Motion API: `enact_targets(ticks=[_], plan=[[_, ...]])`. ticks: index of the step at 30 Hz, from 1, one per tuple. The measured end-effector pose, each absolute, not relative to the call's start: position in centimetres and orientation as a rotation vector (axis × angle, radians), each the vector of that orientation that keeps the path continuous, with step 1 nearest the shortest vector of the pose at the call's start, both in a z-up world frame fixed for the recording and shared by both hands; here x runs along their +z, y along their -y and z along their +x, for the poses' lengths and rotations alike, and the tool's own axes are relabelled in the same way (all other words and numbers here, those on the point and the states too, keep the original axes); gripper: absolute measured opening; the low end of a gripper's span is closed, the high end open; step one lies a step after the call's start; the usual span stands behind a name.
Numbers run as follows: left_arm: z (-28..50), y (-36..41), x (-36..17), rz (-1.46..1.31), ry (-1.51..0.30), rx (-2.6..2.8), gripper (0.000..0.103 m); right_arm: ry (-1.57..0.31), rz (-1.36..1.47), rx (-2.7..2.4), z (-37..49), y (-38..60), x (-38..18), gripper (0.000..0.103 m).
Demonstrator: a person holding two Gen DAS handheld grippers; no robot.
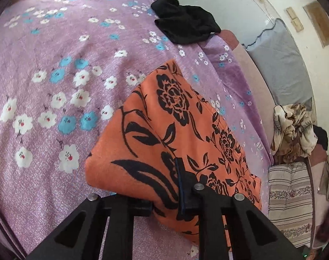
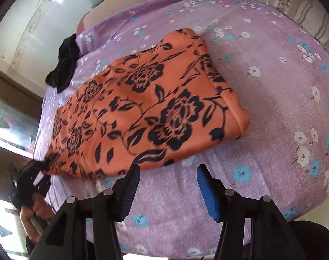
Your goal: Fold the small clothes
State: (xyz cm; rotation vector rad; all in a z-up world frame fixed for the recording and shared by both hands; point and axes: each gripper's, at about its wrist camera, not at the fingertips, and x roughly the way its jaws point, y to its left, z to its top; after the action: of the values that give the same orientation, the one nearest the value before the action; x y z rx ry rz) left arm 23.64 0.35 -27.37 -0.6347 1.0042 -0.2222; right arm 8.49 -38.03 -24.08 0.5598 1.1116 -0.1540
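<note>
On the bedspread (image 2: 272, 112), left gripper (image 1: 177, 195) clamps the orange garment's (image 2: 142, 104) edge; right gripper (image 2: 167, 186) released.

No text, label, brand, number or sign is readable anywhere.

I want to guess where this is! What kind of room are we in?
Probably a bedroom. A purple flowered bedsheet covers a wide bed, striped pillows sit at its edge, and clothes lie on it: an orange flowered garment and a black garment.
</note>
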Motion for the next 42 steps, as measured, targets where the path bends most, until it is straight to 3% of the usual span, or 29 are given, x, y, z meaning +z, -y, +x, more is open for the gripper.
enact_targets(ticks=[5,7,9,15,27,28,29,30,36,42], plan=[[23.9,2.3,-25.5,-0.383,-0.946,-0.207,0.016,-1.080,0.480,0.028,13.7,34.0,-20.3,0.057],[23.3,3.7,-24.4,-0.268,-0.901,-0.228,0.016,-1.090,0.470,0.110,17.9,32.6,-19.1,0.060],[22.1,4.9,-23.2,-0.176,-0.845,-0.273,0.015,-1.152,0.459,0.176,22.6,31.0,-18.4,0.070],[18.8,8.9,-21.4,0.096,-0.677,-0.387,0.015,-1.234,0.412,0.352,32.5,25.4,-15.7,0.073],[16.0,13.4,-21.3,0.304,-0.595,-0.511,0.015,-1.367,-0.044,0.310,38.4,16.7,-14.8,0.074],[15.9,13.5,-21.4,0.310,-0.594,-0.519,0.015,-1.359,-0.078,0.287,38.1,17.1,-14.8,0.071],[15.9,13.6,-21.4,0.311,-0.595,-0.530,0.015,-1.343,-0.125,0.275,37.8,17.2,-14.6,0.055],[15.9,13.7,-21.4,0.308,-0.600,-0.543,0.015,-1.325,-0.175,0.261,37.4,17.7,-14.5,0.032],[14.7,15.1,-21.6,0.303,-0.601,-0.679,0.015,-1.213,-0.049,0.193,34.0,27.3,-15.1,0.014],[12.6,19.7,-21.3,0.359,-0.599,-0.811,0.015,-1.095,0.303,0.154,28.2,38.9,-19.1,0.012]])
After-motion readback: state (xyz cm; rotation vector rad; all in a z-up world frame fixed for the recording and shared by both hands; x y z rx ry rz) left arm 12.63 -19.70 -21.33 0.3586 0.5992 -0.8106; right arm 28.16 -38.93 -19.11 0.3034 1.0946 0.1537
